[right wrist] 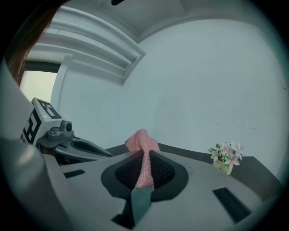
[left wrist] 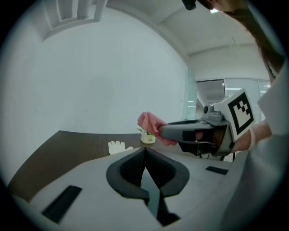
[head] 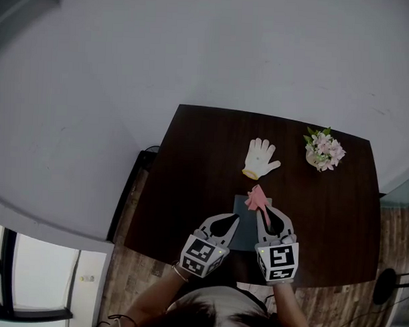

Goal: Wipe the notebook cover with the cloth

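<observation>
A dark grey notebook (head: 248, 229) lies near the front edge of the dark wooden table (head: 191, 166), partly hidden under both grippers. My right gripper (head: 260, 210) (right wrist: 143, 159) is shut on a pink cloth (head: 256, 197) (right wrist: 142, 140), which bunches out past the jaw tips above the notebook's far end. Held just to its left, my left gripper (head: 236, 218) (left wrist: 145, 151) is shut with nothing between its jaws. In the left gripper view the pink cloth (left wrist: 151, 122) hangs from the right gripper (left wrist: 198, 131), raised above the table.
A white glove (head: 261, 159) (left wrist: 118, 146) lies on the table beyond the notebook. A small pot of pink flowers (head: 324, 150) (right wrist: 226, 158) stands at the far right. A pale wall rises behind the table, and wood floor shows at its left and right.
</observation>
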The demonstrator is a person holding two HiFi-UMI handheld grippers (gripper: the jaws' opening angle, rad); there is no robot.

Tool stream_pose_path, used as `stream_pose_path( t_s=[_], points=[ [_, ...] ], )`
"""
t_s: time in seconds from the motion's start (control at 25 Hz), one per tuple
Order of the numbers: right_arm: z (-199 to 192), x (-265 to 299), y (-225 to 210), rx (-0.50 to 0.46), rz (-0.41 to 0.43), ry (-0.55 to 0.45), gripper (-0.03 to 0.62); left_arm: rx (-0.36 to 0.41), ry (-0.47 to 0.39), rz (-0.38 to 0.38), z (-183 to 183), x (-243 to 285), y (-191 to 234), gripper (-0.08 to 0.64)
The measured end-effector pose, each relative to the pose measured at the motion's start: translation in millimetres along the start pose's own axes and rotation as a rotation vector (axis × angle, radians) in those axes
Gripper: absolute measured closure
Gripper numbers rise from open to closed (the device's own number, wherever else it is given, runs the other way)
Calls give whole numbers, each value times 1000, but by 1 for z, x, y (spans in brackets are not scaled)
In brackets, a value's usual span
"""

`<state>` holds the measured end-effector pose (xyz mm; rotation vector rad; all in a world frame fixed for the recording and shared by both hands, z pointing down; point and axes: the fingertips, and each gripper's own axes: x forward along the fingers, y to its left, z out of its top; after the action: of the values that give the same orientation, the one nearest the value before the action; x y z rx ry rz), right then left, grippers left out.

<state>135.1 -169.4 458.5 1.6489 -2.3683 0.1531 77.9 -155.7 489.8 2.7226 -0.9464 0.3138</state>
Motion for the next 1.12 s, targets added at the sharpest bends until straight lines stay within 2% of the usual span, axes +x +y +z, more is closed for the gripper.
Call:
stream_pose_path(
  t_s=[0.32, 0.52, 0.96, 1.12],
  points=[
    [-22, 46, 13, -73, 58, 87, 551, -18, 60, -74, -28, 17, 23, 540],
    [-39, 70, 20, -144, 104, 145, 551, -36, 99, -89, -49, 28, 37, 541],
    [-83, 110, 26, -259, 189, 264, 551, -75, 244, -118, -97, 47, 56, 541],
    [-104, 122, 29, -292, 220, 324, 551, -93, 266, -130, -108, 56, 58, 541]
  ],
)
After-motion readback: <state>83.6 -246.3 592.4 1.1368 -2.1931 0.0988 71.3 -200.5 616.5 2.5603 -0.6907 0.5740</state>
